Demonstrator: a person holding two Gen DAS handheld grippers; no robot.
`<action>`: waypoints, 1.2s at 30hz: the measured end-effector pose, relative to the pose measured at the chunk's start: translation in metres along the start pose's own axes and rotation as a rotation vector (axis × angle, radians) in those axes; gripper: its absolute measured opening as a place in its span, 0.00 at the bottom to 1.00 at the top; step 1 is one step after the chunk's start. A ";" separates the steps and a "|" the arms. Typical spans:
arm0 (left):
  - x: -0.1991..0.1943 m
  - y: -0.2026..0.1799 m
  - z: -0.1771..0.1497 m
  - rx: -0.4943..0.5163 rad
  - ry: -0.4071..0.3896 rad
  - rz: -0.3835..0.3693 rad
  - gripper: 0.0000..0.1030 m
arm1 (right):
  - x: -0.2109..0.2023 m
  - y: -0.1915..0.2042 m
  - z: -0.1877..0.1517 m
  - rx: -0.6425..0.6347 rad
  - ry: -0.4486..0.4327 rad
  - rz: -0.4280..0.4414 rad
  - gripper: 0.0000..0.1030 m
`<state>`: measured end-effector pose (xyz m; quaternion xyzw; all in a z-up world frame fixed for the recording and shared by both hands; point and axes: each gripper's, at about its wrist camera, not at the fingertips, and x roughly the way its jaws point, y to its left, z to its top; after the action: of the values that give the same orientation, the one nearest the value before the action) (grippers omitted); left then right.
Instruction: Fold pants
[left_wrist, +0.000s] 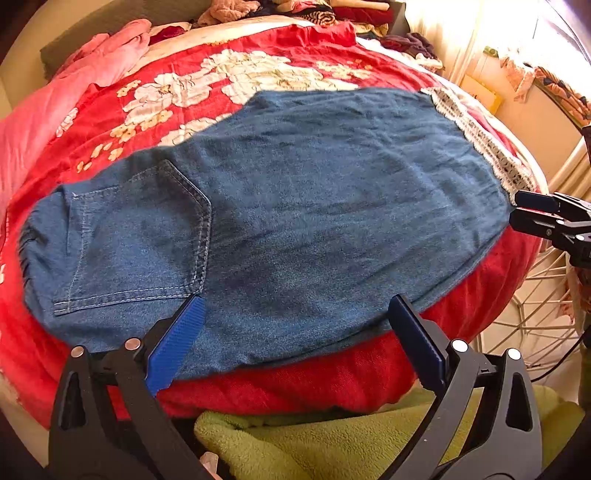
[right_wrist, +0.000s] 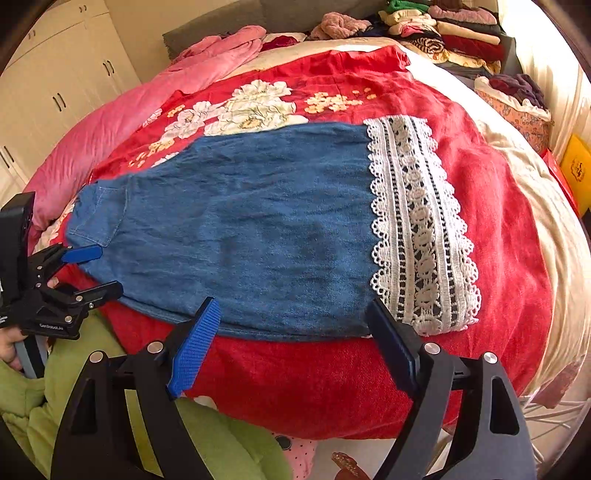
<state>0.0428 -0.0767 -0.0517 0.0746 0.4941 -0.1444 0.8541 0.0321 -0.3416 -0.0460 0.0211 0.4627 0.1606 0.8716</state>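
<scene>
Blue denim pants (left_wrist: 295, 192) lie flat and folded lengthwise on a red floral bedspread (left_wrist: 207, 92). The back pocket (left_wrist: 136, 236) is at the left, and the white lace hem (right_wrist: 417, 221) is at the right. My left gripper (left_wrist: 295, 301) is open over the pants' near edge beside the pocket, and nothing is pinched between its blue pads. My right gripper (right_wrist: 292, 304) is open too, straddling the near edge just left of the lace. Each view shows the other gripper: the right gripper (left_wrist: 515, 209) by the hem, and the left gripper (right_wrist: 107, 271) by the waist.
A pink blanket (right_wrist: 122, 122) lies at the bed's far left. Stacks of folded clothes (right_wrist: 443, 29) fill the far right corner. A green fleece (left_wrist: 332, 439) sits below the bed's near edge, with a white wire basket (left_wrist: 535, 314) to the right. Cream wardrobes (right_wrist: 55, 85) stand to the left.
</scene>
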 end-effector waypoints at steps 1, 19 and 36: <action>-0.003 0.001 0.000 -0.004 -0.009 -0.001 0.90 | -0.003 0.002 0.001 -0.007 -0.008 -0.004 0.78; -0.060 -0.008 0.011 -0.014 -0.154 0.020 0.91 | -0.046 0.028 0.011 -0.091 -0.139 -0.045 0.93; -0.086 -0.003 0.021 -0.059 -0.236 0.019 0.91 | -0.080 0.047 0.017 -0.161 -0.287 -0.141 0.95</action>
<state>0.0185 -0.0701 0.0333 0.0365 0.3937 -0.1293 0.9094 -0.0082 -0.3195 0.0361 -0.0584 0.3195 0.1306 0.9367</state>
